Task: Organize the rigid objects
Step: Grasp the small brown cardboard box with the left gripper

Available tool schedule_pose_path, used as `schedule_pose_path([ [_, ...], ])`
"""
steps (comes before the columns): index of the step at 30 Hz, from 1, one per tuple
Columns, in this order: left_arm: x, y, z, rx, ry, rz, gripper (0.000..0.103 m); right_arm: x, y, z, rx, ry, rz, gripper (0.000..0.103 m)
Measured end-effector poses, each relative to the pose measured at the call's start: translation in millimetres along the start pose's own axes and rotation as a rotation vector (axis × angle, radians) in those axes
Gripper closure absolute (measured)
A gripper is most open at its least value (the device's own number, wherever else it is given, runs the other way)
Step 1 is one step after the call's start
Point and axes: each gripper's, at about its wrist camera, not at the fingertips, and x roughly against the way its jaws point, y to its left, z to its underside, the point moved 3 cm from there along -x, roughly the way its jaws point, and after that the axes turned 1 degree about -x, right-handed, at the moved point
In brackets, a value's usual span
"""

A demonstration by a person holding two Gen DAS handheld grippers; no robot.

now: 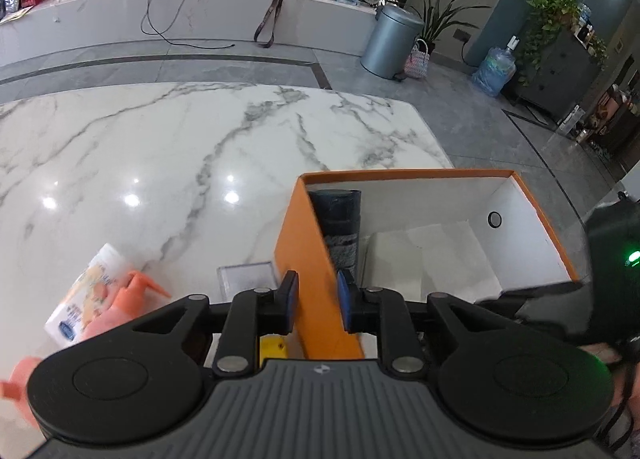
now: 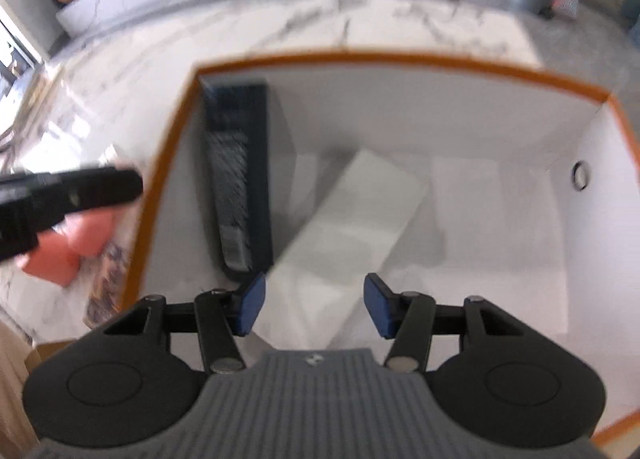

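Inside the orange cardboard box (image 2: 400,59) with smooth white walls, a dark blue ribbed rectangular case (image 2: 240,179) stands along the left wall and a flat white rectangular block (image 2: 352,215) lies tilted on the floor beside it. Above the block, the right gripper (image 2: 314,305) hangs spread and empty. On the glossy marble tabletop (image 1: 160,147), the left gripper (image 1: 318,301) pinches the box's left wall

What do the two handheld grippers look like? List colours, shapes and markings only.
Both match. The left gripper and right gripper each have blue pads on black linkage arms with silver pivot pins, two round black discs and a ribbed grey body with a small logo. A green light glows on the right unit.
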Motion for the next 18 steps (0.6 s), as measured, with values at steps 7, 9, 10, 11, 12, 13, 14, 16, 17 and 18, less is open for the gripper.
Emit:
schedule_pose_path([
  [7,29,24,13,0.028,-0.003,-0.004,0.080,45,34,11,0.005,-0.218,-0.090,0.048],
  [9,39,35,17,0.043,-0.002,-0.013,0.080,55,51,14,0.027,-0.256,-0.113,0.048],
  [10,42,39,19,0.047,-0.001,-0.018,0.080,57,60,17,0.035,-0.269,-0.125,0.048],
  [11,47,44,22,0.047,0.001,-0.023,0.080,62,67,20,0.037,-0.277,-0.138,0.048],
  [12,51,48,25,0.046,0.004,-0.031,0.080,66,73,23,0.038,-0.283,-0.155,0.049],
  [13,54,53,29,0.044,0.009,-0.041,0.080,68,79,27,0.037,-0.287,-0.170,0.051],
  [14,58,58,33,0.047,0.015,-0.054,0.080,69,87,31,0.036,-0.289,-0.184,0.053],
  [16,66,68,40,0.056,0.024,-0.077,0.080,71,101,37,0.033,-0.286,-0.207,0.053],
  [17,69,72,44,0.051,0.035,-0.083,0.080,71,108,42,0.031,-0.279,-0.219,0.053],
  [18,71,75,48,0.038,0.047,-0.087,0.080,70,114,47,0.032,-0.272,-0.232,0.053],
])
